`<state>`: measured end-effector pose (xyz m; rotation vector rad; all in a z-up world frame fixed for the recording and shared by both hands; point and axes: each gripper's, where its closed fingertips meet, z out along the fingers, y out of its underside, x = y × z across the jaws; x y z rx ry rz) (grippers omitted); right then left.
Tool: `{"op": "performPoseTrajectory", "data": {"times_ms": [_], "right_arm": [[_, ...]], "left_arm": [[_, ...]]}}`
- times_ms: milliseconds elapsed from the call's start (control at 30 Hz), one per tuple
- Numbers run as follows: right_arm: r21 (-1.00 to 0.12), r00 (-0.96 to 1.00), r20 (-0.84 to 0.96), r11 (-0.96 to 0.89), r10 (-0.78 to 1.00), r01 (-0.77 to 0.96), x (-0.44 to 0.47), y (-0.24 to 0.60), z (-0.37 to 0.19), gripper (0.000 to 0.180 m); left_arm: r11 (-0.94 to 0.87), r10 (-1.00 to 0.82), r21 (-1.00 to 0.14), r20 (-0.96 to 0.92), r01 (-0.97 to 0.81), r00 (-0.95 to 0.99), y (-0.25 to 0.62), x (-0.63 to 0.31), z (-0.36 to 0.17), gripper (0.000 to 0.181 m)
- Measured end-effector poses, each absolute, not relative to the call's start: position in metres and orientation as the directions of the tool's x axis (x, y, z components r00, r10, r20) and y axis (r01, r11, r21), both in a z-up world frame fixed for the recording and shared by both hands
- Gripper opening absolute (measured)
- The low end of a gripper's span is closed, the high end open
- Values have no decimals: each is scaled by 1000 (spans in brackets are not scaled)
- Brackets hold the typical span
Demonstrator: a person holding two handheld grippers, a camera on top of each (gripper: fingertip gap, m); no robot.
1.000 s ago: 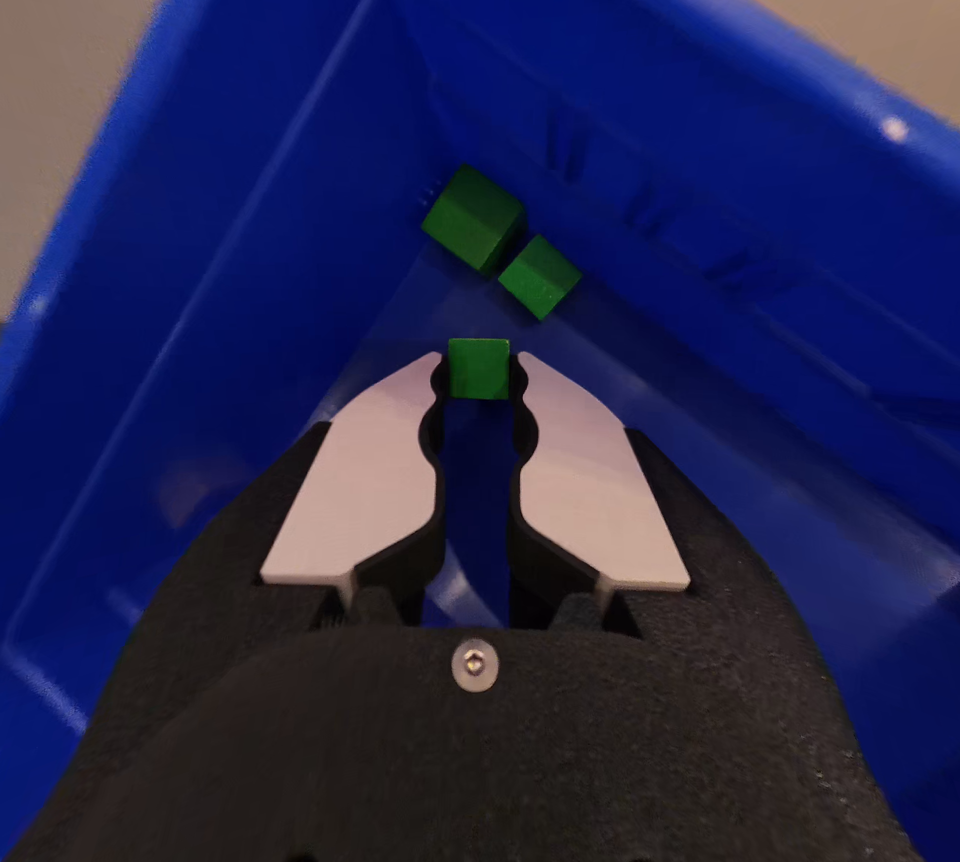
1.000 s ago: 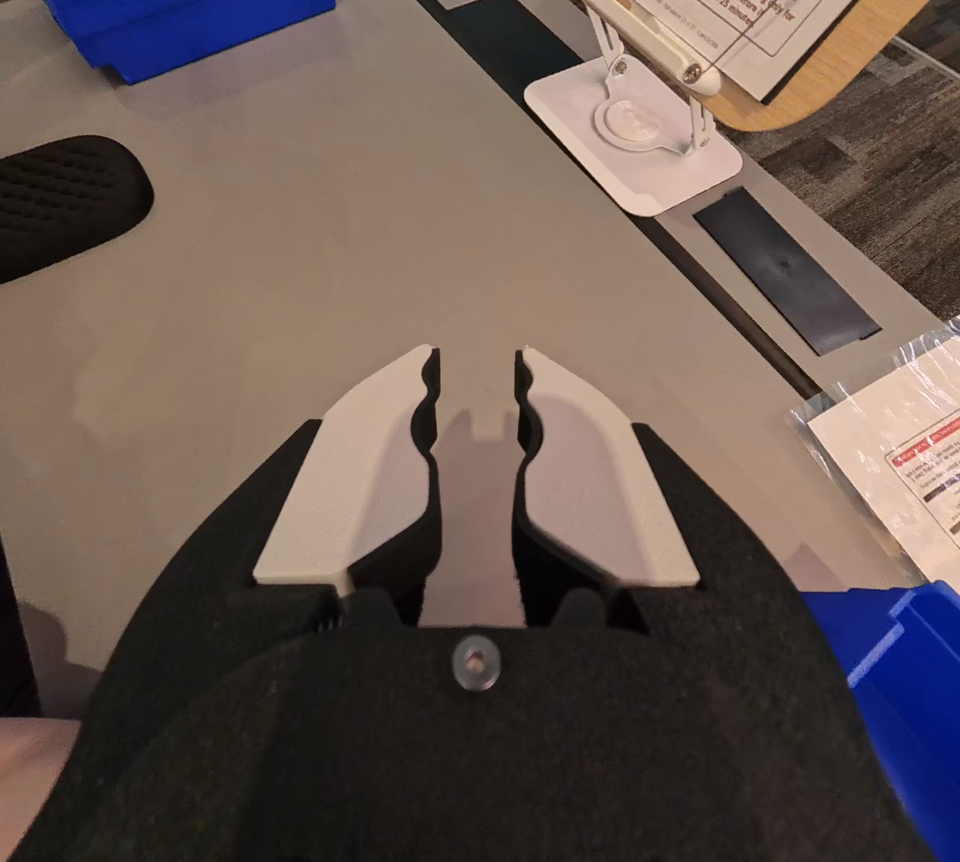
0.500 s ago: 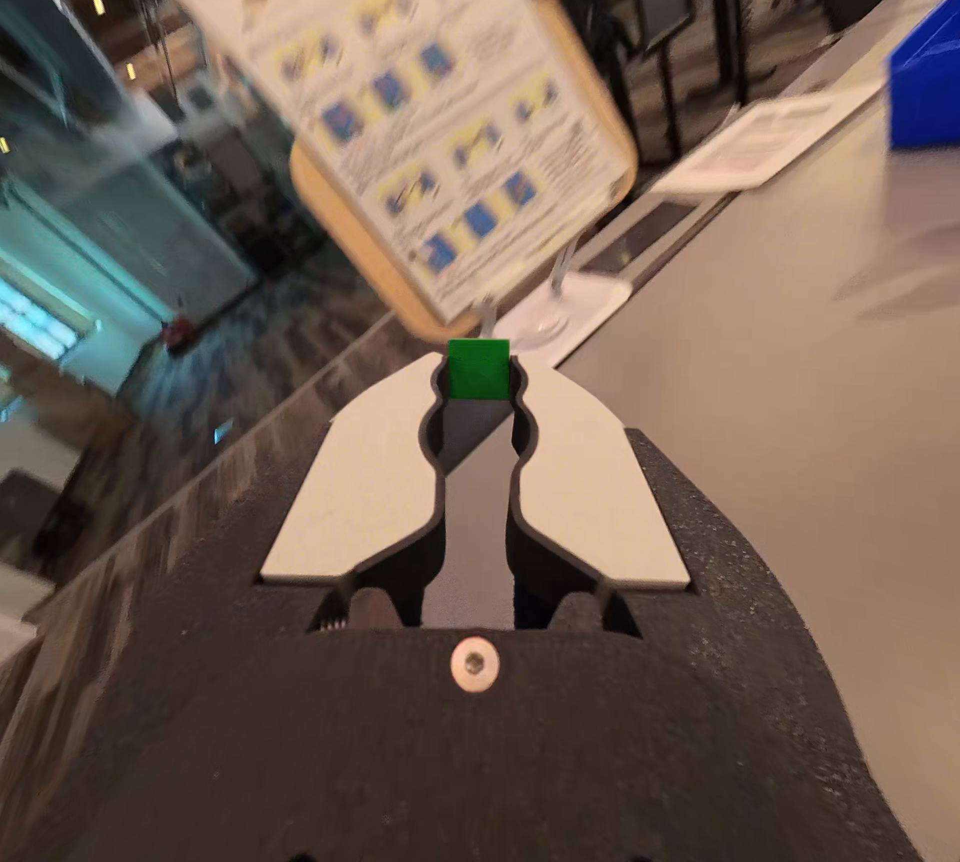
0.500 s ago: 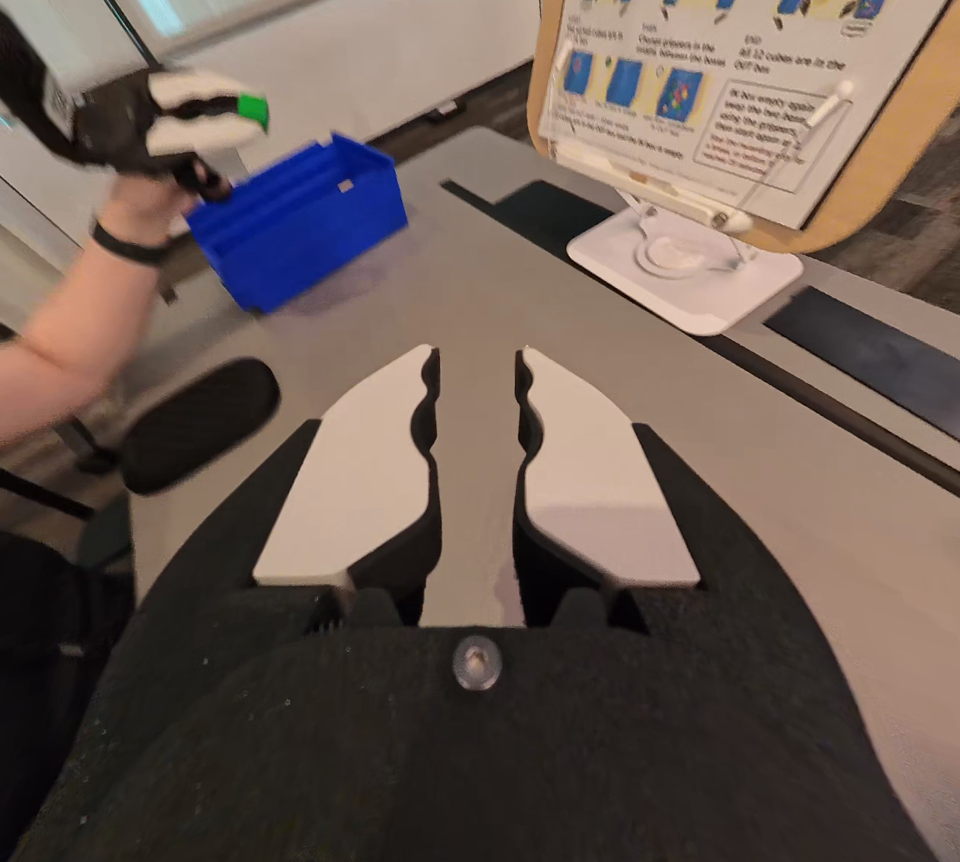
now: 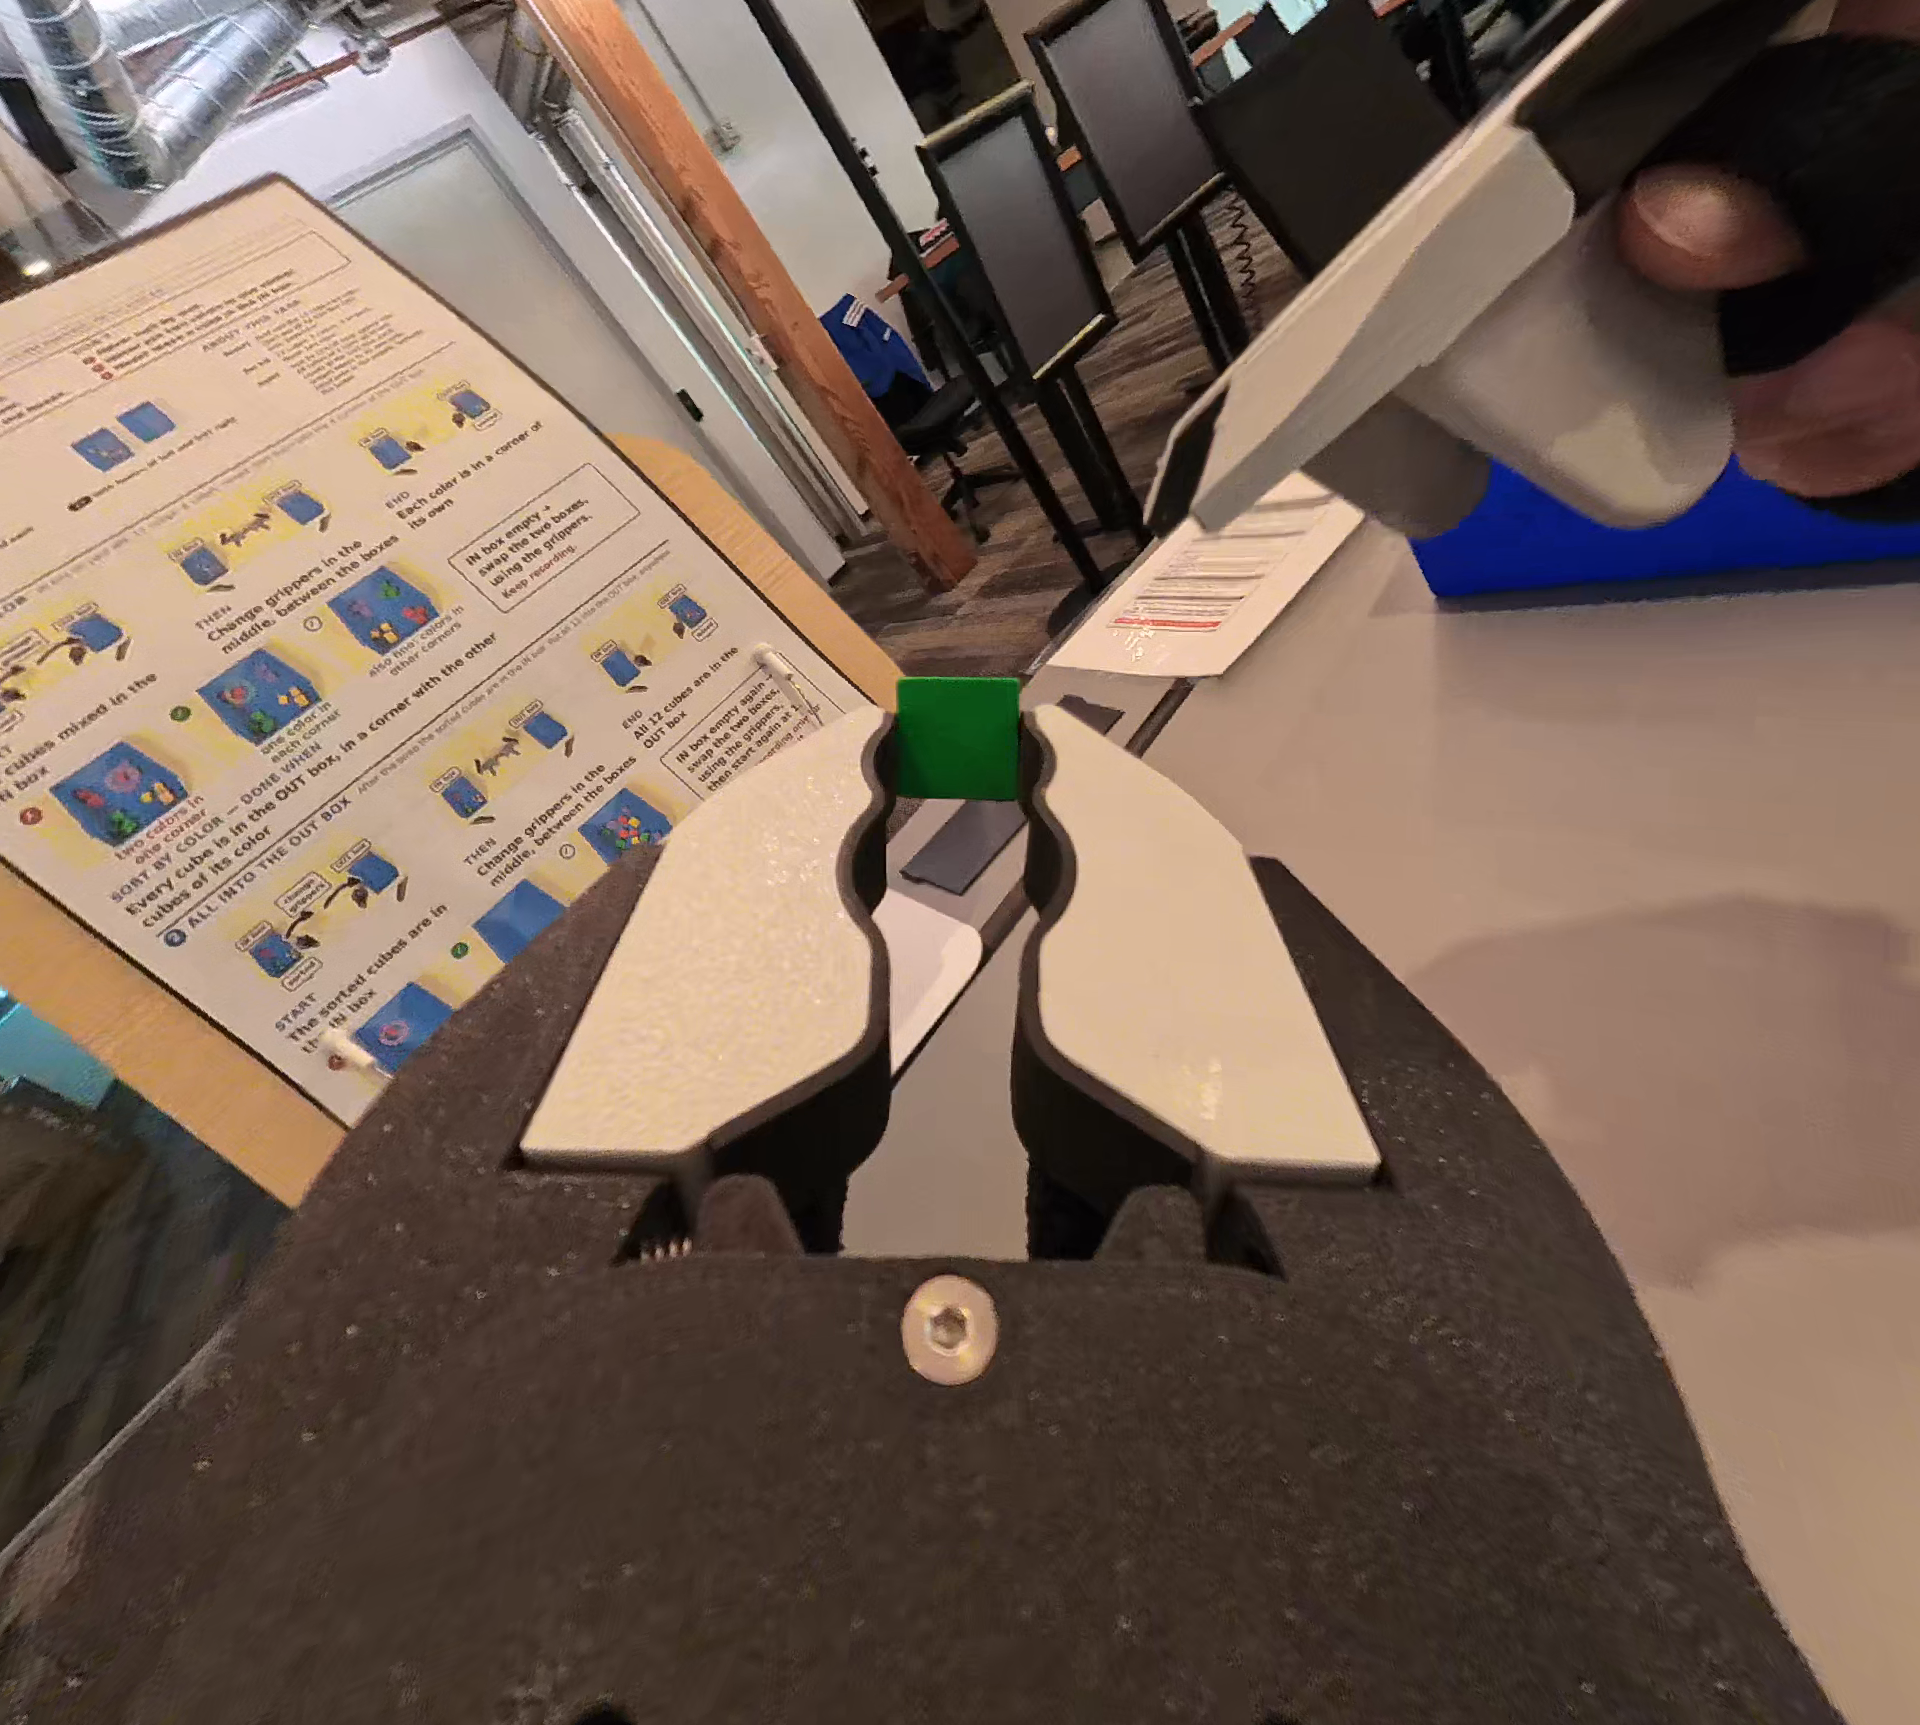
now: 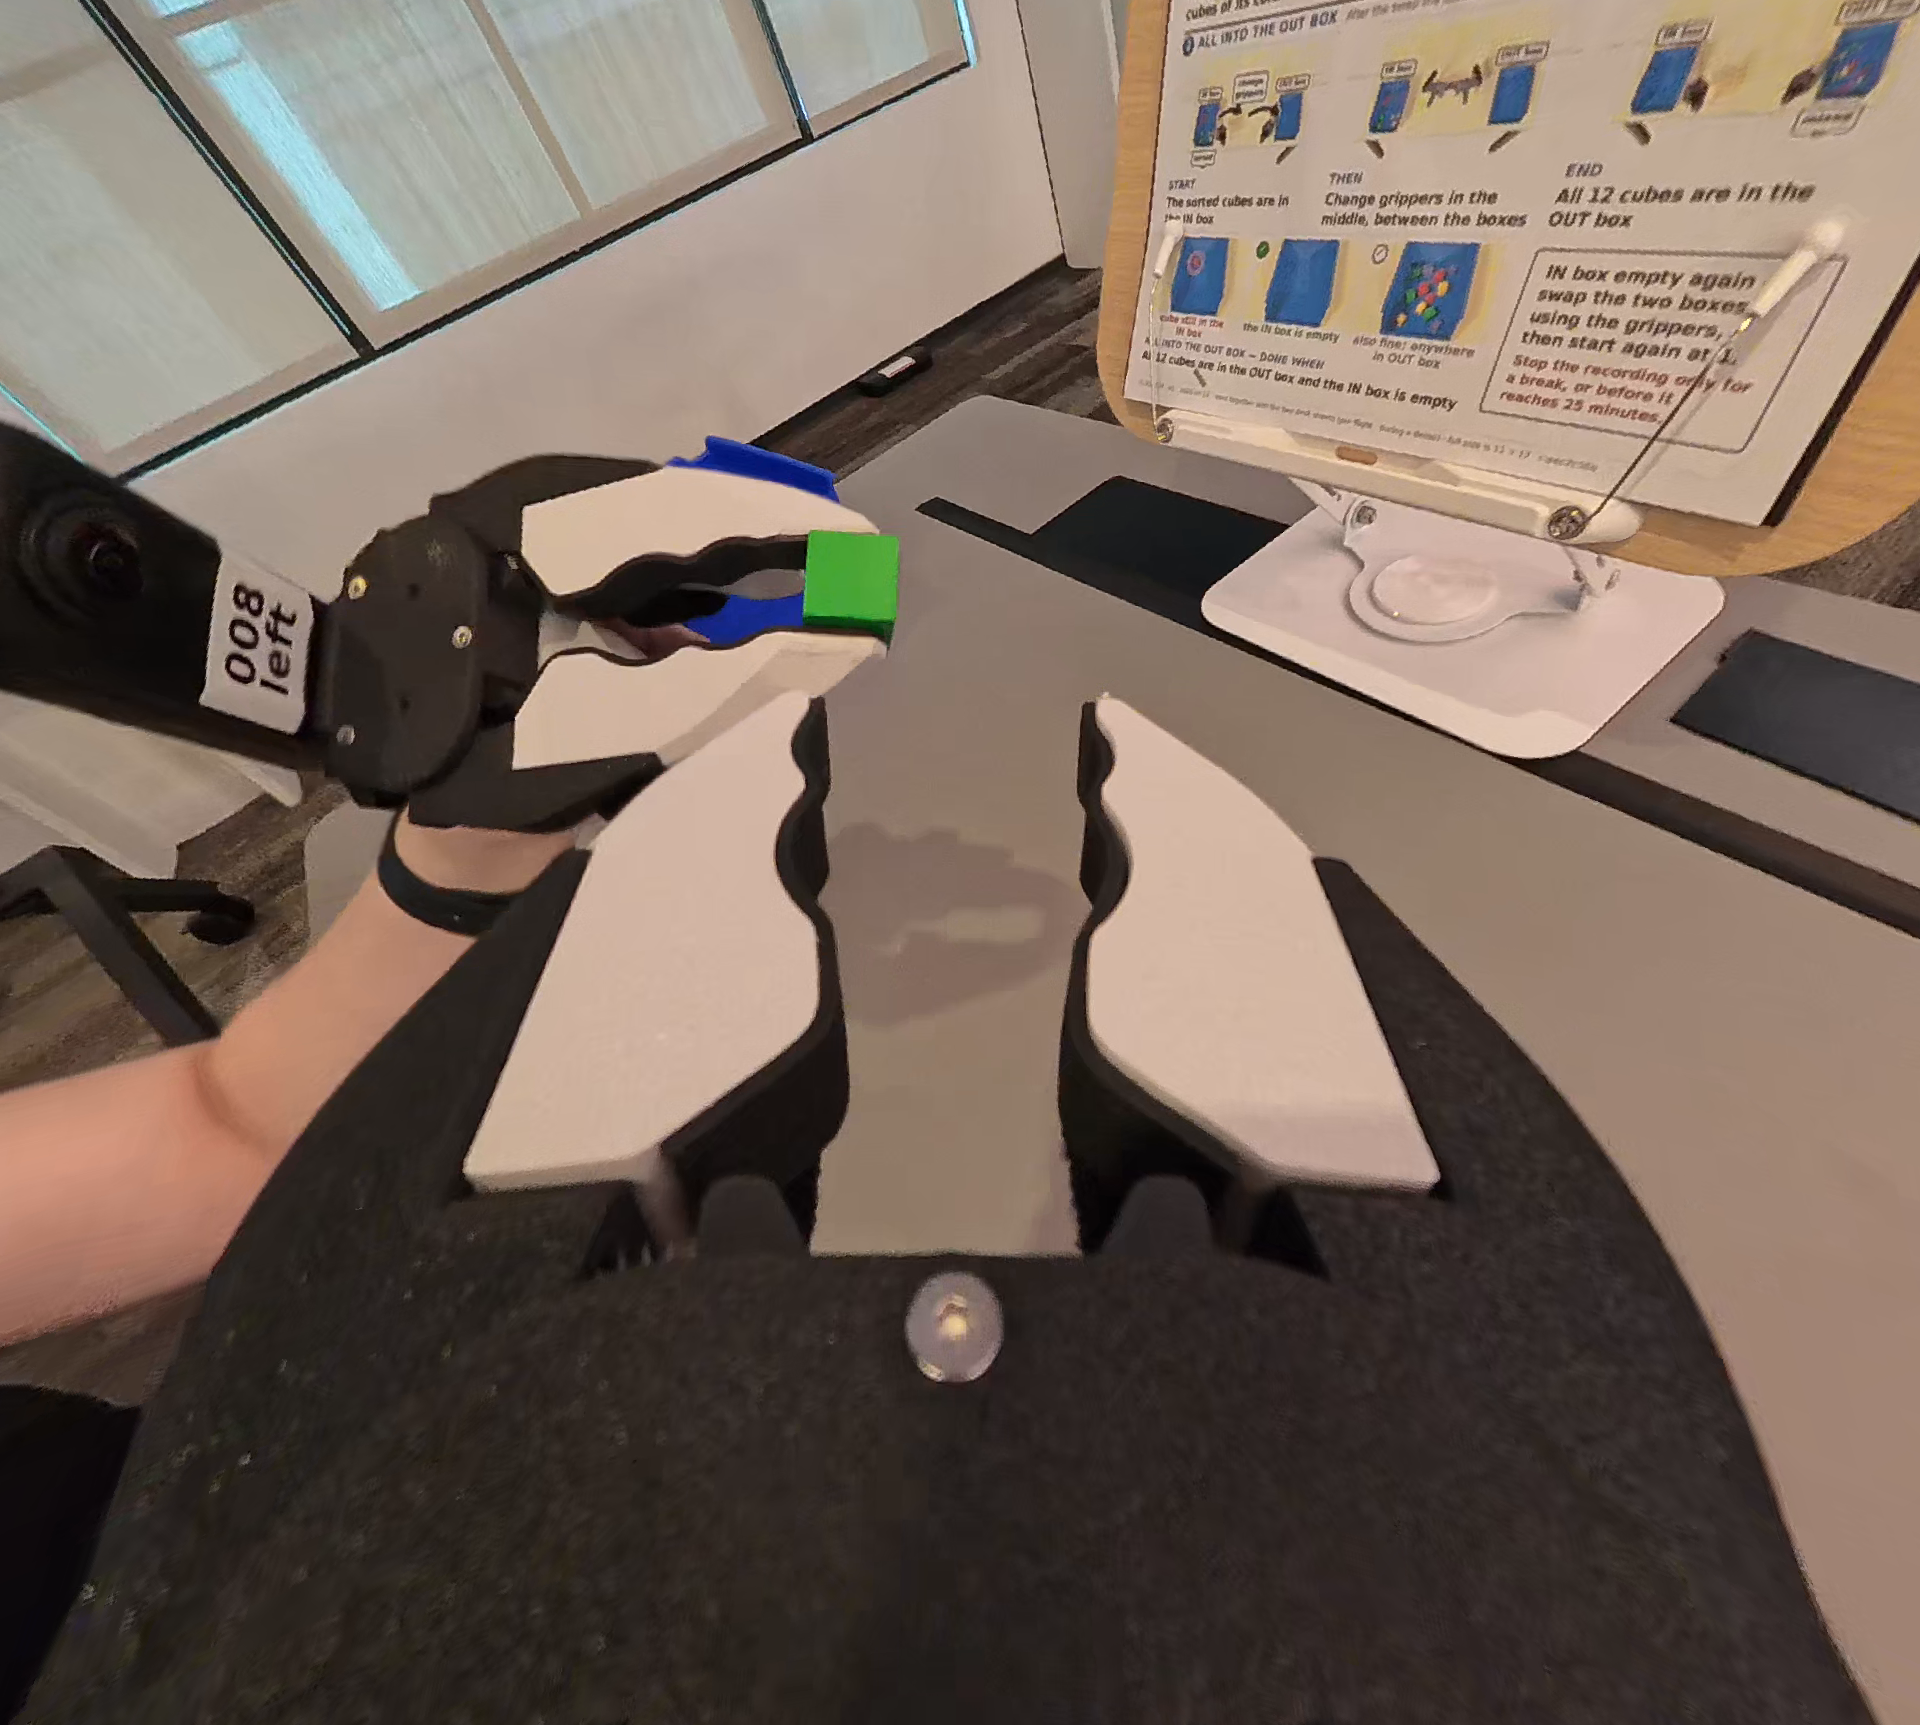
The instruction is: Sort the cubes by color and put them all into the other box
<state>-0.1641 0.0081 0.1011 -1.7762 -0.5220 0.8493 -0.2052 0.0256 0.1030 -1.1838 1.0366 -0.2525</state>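
My left gripper (image 5: 957,740) is shut on a green cube (image 5: 957,738), held at its fingertips high above the grey table (image 5: 1558,844). The right wrist view shows the same: the left gripper (image 6: 847,579) clamps the green cube (image 6: 850,576) between both pads, just left of and ahead of my right gripper (image 6: 951,719). My right gripper is open and empty over the table. In the left wrist view the right gripper's side (image 5: 1403,345) shows at the upper right, with a hand on it. A blue box (image 5: 1662,532) lies behind it. Another blue box (image 6: 753,462) peeks from behind the left gripper.
An instruction board on a white stand (image 6: 1455,615) stands at the table's far edge; it also shows in the left wrist view (image 5: 364,636). A bagged paper sheet (image 5: 1216,595) lies near the blue box. Black strips (image 6: 1808,719) run along the table's far side.
My left gripper lifted the green cube out of the blue box and carried it to mid-table beside the right gripper. My right gripper tilted up and opened wider.
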Motion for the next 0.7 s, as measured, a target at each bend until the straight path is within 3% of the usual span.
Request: {"op": "performPoseTrajectory", "data": {"times_ms": [300, 500, 533, 567, 700], "right_arm": [[-922, 636, -330, -381, 698, -61, -184, 20, 82, 47], [-904, 666, -270, -421, 695, 73, -196, 25, 55, 51], [-900, 644, -278, -428, 713, 85, -199, 23, 53, 43], [-898, 596, -298, -430, 745, 89, -205, 17, 54, 24], [-900, 606, -278, -422, 746, 107, -200, 19, 54, 22]], "left_arm": [[442, -653, -814, -581, -378, 486, 24, -199, 72, 21], [492, -663, -782, -621, -381, 417, 11, -183, 67, 21], [495, -664, -778, -626, -387, 409, 10, -181, 64, 21], [498, -659, -771, -634, -397, 405, 10, -181, 62, 21], [488, -662, -788, -614, -375, 430, 9, -178, 61, 21]]}}
